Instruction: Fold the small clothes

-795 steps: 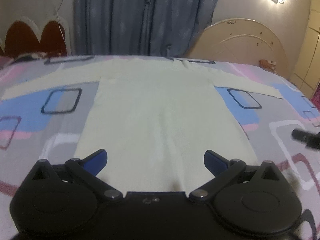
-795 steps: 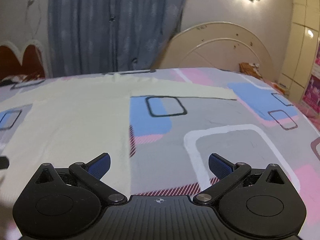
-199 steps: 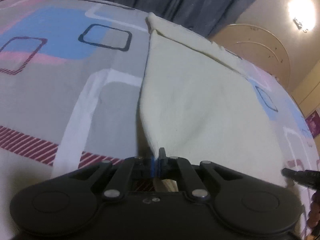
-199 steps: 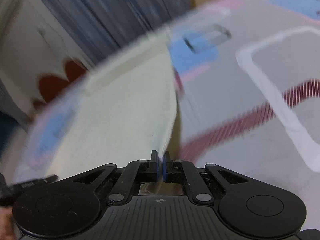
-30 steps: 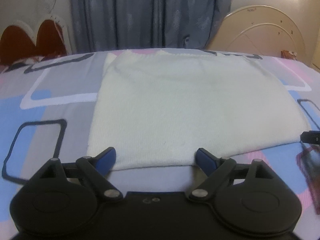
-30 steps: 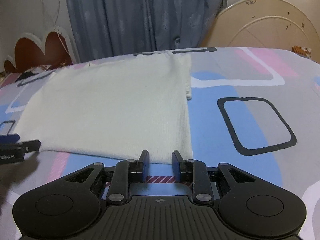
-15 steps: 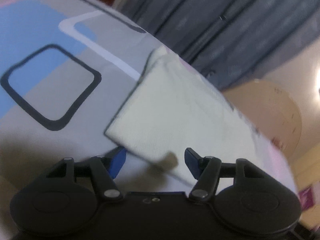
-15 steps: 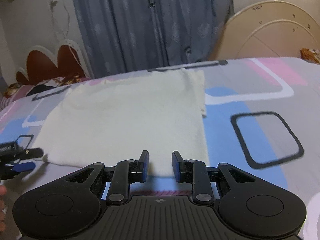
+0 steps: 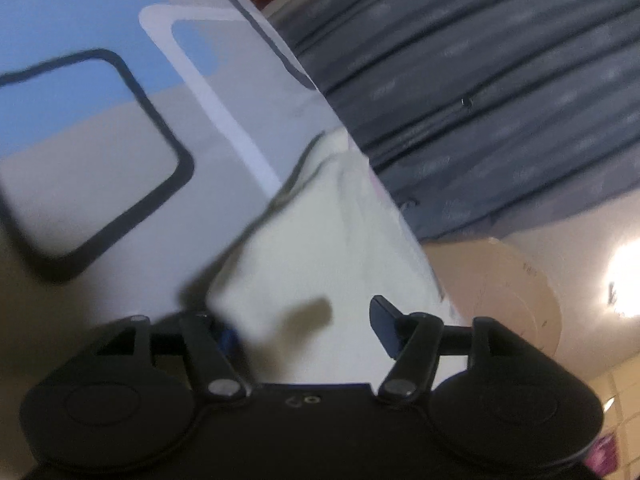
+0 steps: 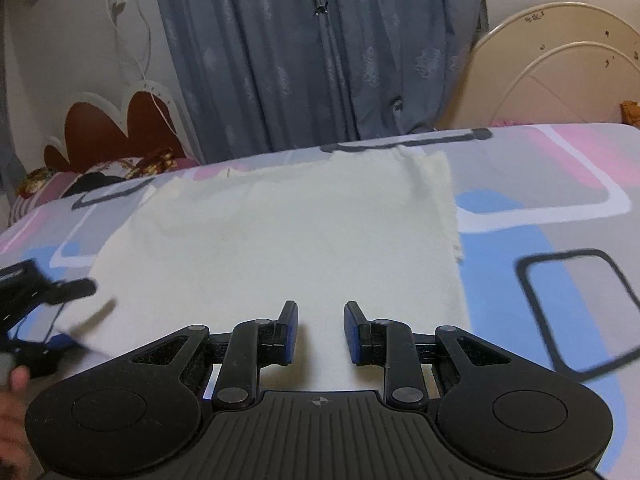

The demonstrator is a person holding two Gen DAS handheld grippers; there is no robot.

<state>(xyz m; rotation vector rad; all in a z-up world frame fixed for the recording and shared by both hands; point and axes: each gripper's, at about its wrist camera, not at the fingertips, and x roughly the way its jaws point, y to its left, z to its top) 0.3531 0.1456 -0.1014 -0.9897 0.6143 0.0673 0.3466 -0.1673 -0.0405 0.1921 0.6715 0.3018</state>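
The cream knit garment (image 10: pixel 288 248), already folded to a rough rectangle, lay flat on the bed's patterned sheet of grey, blue and pink (image 10: pixel 560 184), its far edge close to the sheet's far edge by the grey-blue curtain (image 10: pixel 320 40).

The left gripper (image 9: pixel 308 320) sat rolled over at the garment's near-left corner, jaws closing w/ that corner between them; one blue pad (image 9: pixel 229 338) looked tucked under the cloth, the other finger (image 9: pixel 382 322) was above it and apart, so nothing was pinched yet. The right gripper (image 10: pixel 318 330) hovered over the near edge toward the right corner, jaws narrowly parted, holding nothing.

Judging the step as taking both near corners for the next fold:
- Left should close only once all layers are in (a stack this thick slips easily).
- Right prob. needs to drop lower and catch the edge at a matching spot.
- Lift both evenly, carry toward the far edge, keep side edges aligned, avoid snagging the sheet.
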